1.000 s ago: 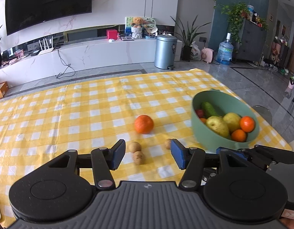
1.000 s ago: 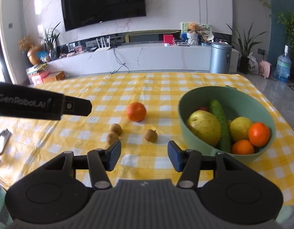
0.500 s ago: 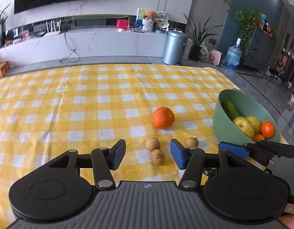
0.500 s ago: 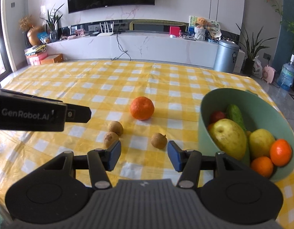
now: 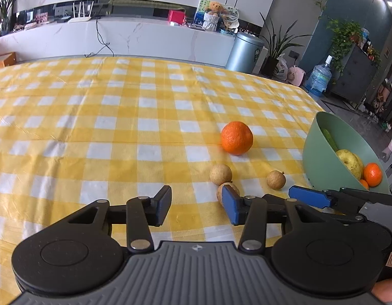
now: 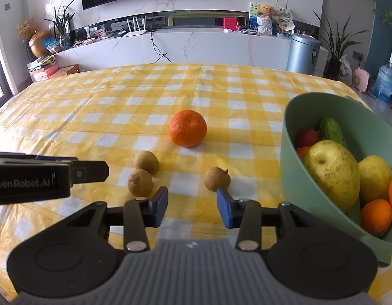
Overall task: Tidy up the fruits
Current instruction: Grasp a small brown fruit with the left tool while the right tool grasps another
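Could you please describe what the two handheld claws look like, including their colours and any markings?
Both match: the left claw and right claw have blue pads on black fingers, black linkage arms with silver pivot pins, two round black discs and a grey ribbed body bearing a small white logo. The left one's side reads "GenRobot.AI" in white.

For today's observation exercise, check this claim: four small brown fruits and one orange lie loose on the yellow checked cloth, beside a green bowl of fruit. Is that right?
Not quite. Only three small brown fruits lie loose, not four. The right wrist view shows them clearly, near the orange on the yellow checked cloth, beside the green bowl of fruit.
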